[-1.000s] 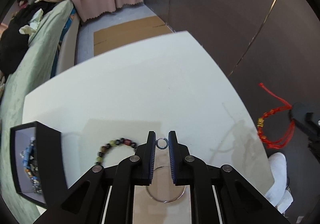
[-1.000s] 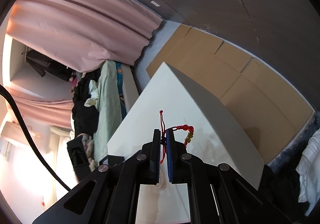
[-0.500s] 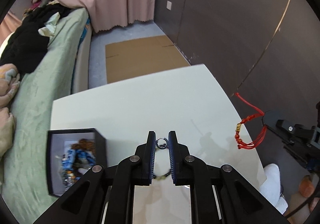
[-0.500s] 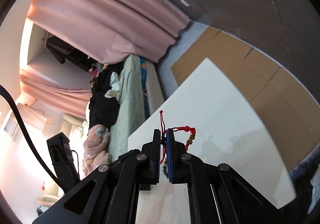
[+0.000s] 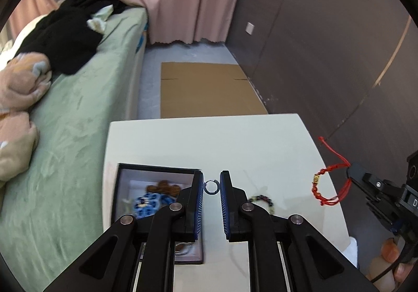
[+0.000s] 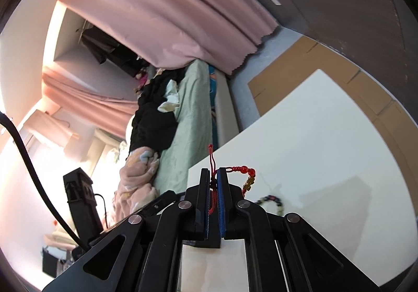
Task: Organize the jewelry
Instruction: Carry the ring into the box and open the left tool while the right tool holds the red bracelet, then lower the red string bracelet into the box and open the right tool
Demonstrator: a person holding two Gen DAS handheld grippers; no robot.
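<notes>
Silver hoop ring [image 5: 212, 187] clamped in left gripper [image 5: 212, 188] fingers, just beside the open black jewelry box [image 5: 156, 169], which already holds pieces. Right gripper [image 6: 214, 182] fingers pinch the red cord bracelet [image 6: 243, 174] aloft. Dark beaded bracelet [image 5: 262, 200] lies on the white surface [image 5: 209, 140], unsorted.

Between your left gripper's [image 5: 212, 186] jaws sits the ring [image 5: 211, 187]. Left of those jaws the box [image 5: 118, 203] rests on the table [image 5: 209, 143], jewelry inside it. Just right of them the beaded bracelet [image 5: 262, 201] lies on the table. Further right, your right gripper [image 6: 214, 178] pinches the cord bracelet [image 5: 329, 182] off the table's edge.
</notes>
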